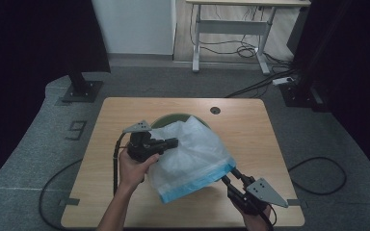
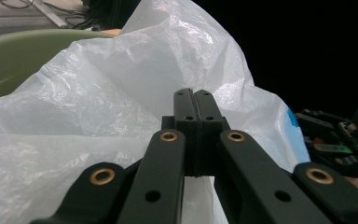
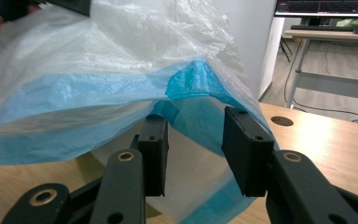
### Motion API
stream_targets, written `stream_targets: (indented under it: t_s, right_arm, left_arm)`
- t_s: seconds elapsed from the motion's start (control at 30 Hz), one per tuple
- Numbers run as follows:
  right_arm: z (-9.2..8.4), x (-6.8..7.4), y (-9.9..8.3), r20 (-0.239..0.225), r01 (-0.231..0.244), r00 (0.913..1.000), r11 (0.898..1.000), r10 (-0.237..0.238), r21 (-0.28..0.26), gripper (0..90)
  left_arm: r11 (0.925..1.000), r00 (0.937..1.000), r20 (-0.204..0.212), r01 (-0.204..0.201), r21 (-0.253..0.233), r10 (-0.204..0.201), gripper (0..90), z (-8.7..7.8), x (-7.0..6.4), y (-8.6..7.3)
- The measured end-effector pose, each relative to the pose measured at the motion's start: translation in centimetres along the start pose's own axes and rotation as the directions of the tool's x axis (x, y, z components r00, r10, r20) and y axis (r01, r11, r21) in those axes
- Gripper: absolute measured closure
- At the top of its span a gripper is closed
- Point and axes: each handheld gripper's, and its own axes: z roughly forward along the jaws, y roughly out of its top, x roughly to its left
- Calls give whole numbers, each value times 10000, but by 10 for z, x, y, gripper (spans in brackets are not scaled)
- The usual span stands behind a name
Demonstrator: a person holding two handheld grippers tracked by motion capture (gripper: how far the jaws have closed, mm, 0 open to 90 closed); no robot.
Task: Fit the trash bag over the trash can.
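The left tongs (image 1: 173,142) are clenched on the upper side of a translucent white plastic bag (image 1: 192,156). The right tongs (image 1: 227,174) stand parted around its blue-banded mouth. The bag lies mid-bench (image 1: 250,125), half covering a green bowl (image 1: 173,118).

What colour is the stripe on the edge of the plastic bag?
Blue, along the edge of the plastic bag; the right gripper view shows it best.

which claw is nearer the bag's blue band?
Right. The right claw has its jaws open at the blue band of the plastic bag. The left claw is shut on the white film, higher up.
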Motion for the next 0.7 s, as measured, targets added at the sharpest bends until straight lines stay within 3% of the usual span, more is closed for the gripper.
stream_targets:
  t_s: [0.23,0.47,0.7]
  right_arm:
    - [8,-4,3,-164,-129,9998,9998,127,-160,888]
    - [4,-9,-2,-132,-66,9999,9999,64,-155,890]
    - [-1,-20,-3,82,52,10000,10000,-52,-26,890]
  left_arm:
    - [9999,10000,-10,79,-135,-79,900,-2,3,3]
    - [9980,9996,-194,199,-606,-211,900,-10,10,7]
    - [9912,9981,-462,342,-1278,-403,900,-30,19,6]
